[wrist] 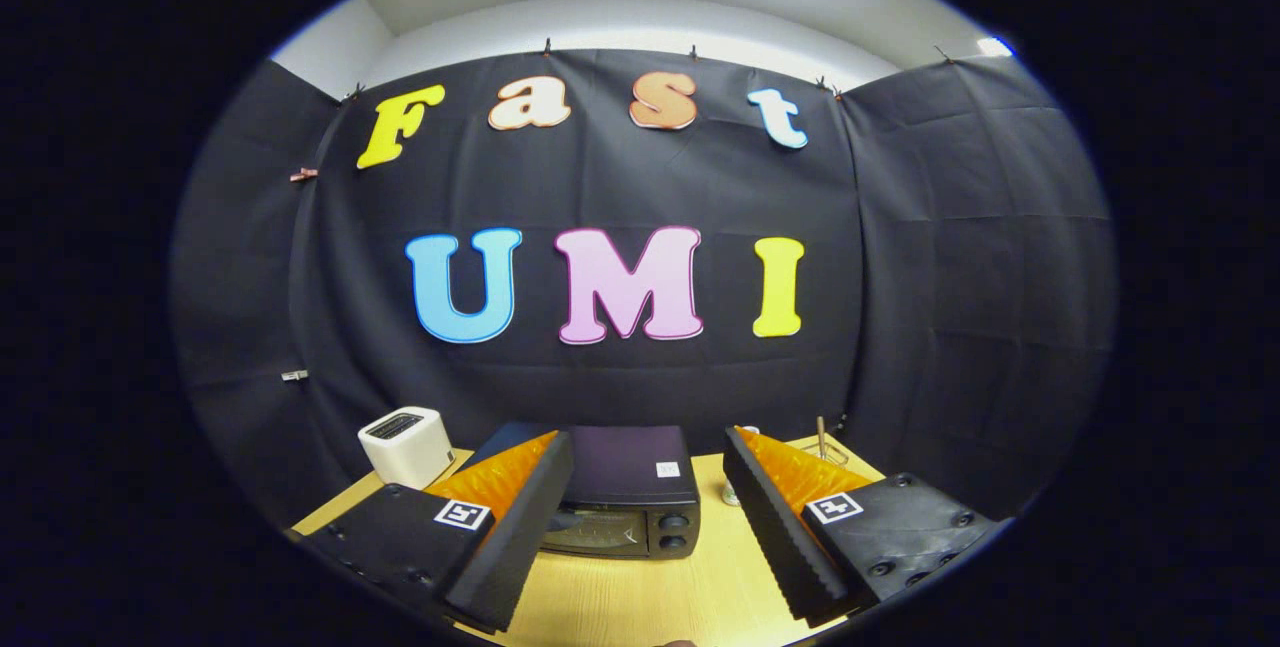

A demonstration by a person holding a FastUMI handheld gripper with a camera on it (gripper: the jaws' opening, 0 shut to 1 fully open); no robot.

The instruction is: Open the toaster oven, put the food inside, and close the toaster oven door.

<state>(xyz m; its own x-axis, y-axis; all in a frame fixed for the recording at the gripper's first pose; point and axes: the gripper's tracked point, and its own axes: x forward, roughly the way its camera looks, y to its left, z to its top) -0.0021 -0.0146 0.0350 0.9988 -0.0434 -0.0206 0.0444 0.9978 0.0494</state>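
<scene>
1. Claw (648,527): fingers spread wide, nothing between them, held above the pale wooden worktop (640,597) and aimed at the booth's back wall.
2. Task's thing: the black box-shaped toaster oven (632,492) with a glass front door and two round knobs at its right side. It sits at 12 o'clock from the claw, just ahead of the fingertips and between them; its left part is hidden behind the left finger.
3. Door looks shut against the body. Its handle is blurred and partly hidden, so I can't place it exactly.
4. I can't make out any food. Glass is too dark to see inside.
5. A shut door fits either end of the job: food not yet in, or food in and the door closed again. Can't tell which from this.
6. Handling, my judgement: rigid metal box, fairly heavy, should stay put under a light pull but may slide on smooth wood if yanked. Door is stiff and hinged, probably along its bottom edge. The glass is fragile, so keep the fingers off the pane.
7. Where to grip, if opening is wanted: the handle bar along the door's top edge, taken at its centre so the door doesn't twist.
8. Other items: a white boxy slot toaster (406,445) at 10 o'clock; a thin upright stick on a clear stand (822,442) at 2 o'clock.
</scene>
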